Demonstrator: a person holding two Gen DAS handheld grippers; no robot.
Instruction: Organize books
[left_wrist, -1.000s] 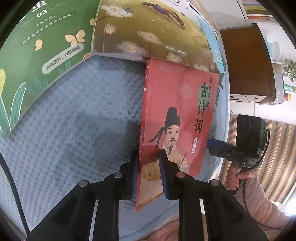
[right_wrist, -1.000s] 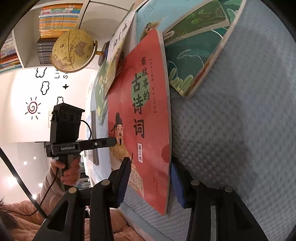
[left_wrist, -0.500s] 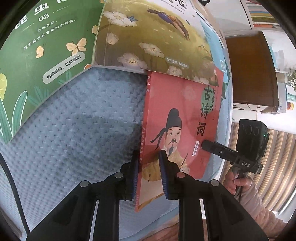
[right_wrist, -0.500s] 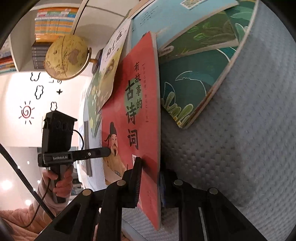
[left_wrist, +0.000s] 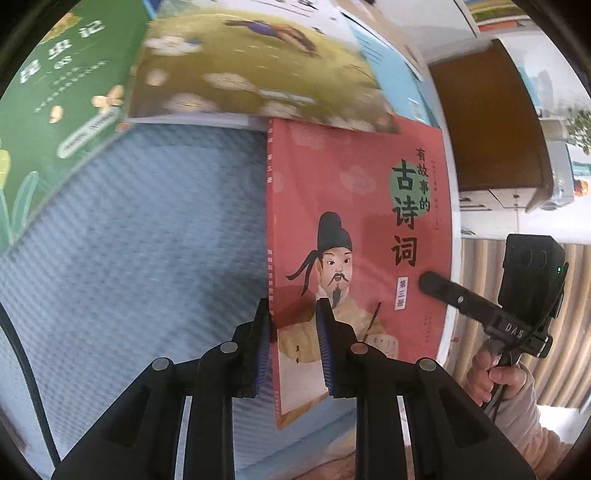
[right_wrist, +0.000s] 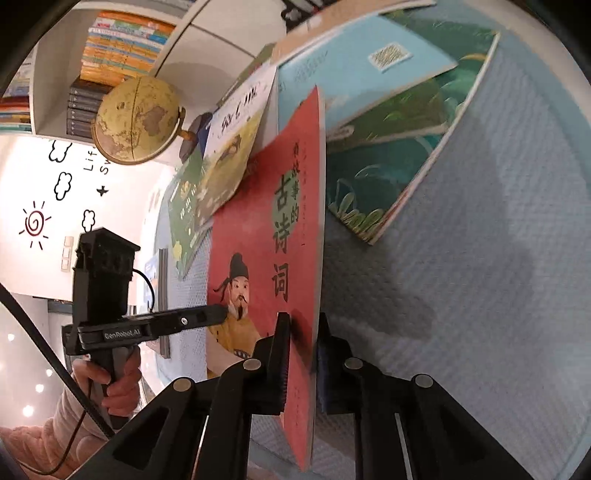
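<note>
I hold both tools clamped on the thin red paperback poetry book (left_wrist: 354, 236): left tool (left_wrist: 293, 343) on its spine edge, right tool (right_wrist: 301, 354) on the open edge; the book is lifting off the blue textured tabletop (left_wrist: 147, 240), its top tucked under the olive flowered book (left_wrist: 251, 74). Risk: uneven pull bends the cover or drags neighbours. A second ago the right tool stood open.

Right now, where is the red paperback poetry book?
The red paperback poetry book is clamped between both tools, left tool on its spine edge, right tool on the opposite edge, above the blue quilted mat.
</note>
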